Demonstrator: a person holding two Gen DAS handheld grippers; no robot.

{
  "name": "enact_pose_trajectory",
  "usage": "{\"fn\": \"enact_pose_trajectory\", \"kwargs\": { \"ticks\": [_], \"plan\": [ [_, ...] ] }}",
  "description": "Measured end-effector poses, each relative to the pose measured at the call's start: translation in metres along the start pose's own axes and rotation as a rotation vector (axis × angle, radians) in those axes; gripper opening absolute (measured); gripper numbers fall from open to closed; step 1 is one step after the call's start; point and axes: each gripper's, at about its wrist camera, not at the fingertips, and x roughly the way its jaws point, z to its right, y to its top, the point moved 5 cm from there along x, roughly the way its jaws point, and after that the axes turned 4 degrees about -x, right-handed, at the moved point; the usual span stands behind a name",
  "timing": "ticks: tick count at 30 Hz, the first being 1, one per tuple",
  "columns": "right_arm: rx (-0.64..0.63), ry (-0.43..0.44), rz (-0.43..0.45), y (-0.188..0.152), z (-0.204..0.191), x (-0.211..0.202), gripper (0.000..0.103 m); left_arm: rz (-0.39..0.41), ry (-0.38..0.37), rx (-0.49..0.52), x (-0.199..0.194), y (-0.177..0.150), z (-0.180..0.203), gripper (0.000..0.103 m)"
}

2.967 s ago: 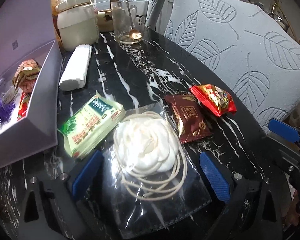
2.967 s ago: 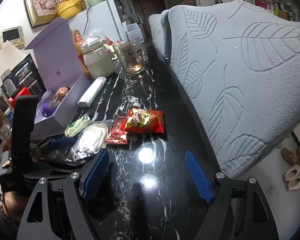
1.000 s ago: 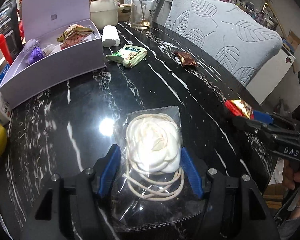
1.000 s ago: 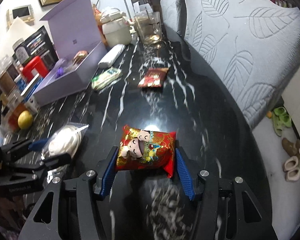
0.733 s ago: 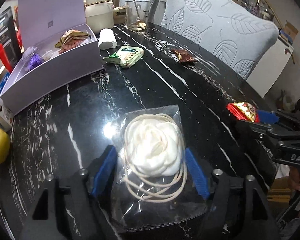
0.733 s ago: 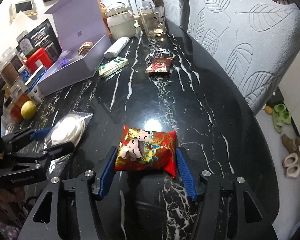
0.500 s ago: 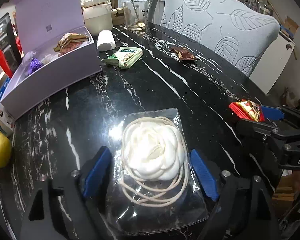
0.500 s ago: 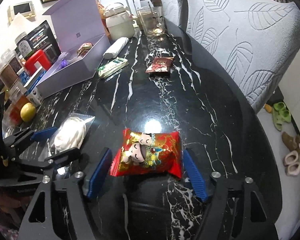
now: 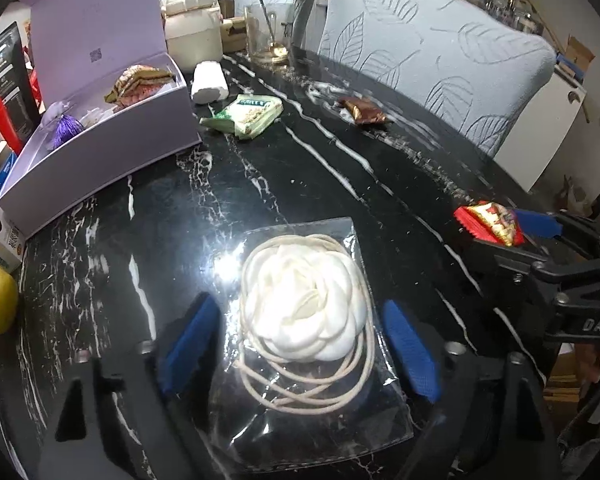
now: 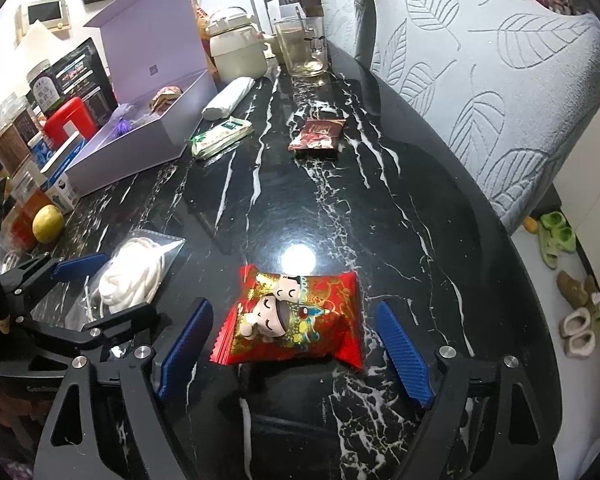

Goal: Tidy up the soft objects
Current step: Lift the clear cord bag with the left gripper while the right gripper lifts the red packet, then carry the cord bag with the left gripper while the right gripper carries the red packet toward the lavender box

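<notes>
left wrist | fingers [image 9: 208, 332] apart, clear of flower bag [image 9: 304, 316] between them

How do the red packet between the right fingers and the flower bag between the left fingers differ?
The red packet is opaque printed foil with cartoon faces; the flower bag is clear plastic showing a white fabric flower and coiled cord. The packet looks puffed; the bag lies flatter. Both rest on the black marble table, each between open jaws of its gripper, right gripper and left gripper, pads not pressing.
</notes>
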Motion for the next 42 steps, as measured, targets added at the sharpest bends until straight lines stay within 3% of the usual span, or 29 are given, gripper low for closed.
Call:
{"fn": "enact_pose_trajectory", "kwargs": {
  "ticks": [2, 4, 9, 14, 15, 18, 21, 23, 42],
  "plan": [
    [-0.005, -0.005, 0.000, 0.000, -0.001, 0.001, 0.085, 0.017, -0.013, -0.009, -0.004, -0.002, 0.000, 0.061],
    [-0.008, -0.008, -0.002, 0.000, -0.001, 0.001, 0.085, 0.022, -0.022, -0.006, -0.007, -0.004, 0.001, 0.056],
    [-0.014, 0.000, -0.013, 0.002, -0.003, 0.003, 0.093, 0.021, -0.049, -0.014, -0.011, -0.005, -0.001, 0.054],
    [-0.004, -0.012, -0.002, 0.003, -0.003, 0.005, 0.093, 0.019, -0.072, -0.053, -0.014, -0.004, -0.008, 0.054],
    [0.000, -0.013, 0.000, 0.003, -0.002, 0.005, 0.092, 0.021, -0.074, -0.058, -0.015, -0.003, -0.009, 0.054],
    [-0.015, -0.046, 0.016, 0.003, -0.001, 0.004, 0.059, 0.033, -0.071, -0.060, -0.019, -0.002, -0.012, 0.054],
    [0.011, 0.021, 0.027, 0.004, 0.000, 0.002, 0.048, 0.039, -0.078, -0.064, -0.022, 0.000, -0.012, 0.054],
    [0.046, 0.078, 0.030, 0.004, -0.001, 0.001, 0.048, 0.042, -0.080, -0.070, -0.025, 0.001, -0.014, 0.054],
    [-0.033, 0.167, 0.025, 0.007, -0.052, 0.004, 0.047, 0.080, -0.035, -0.141, -0.050, -0.004, -0.051, 0.054]
  ]
}}
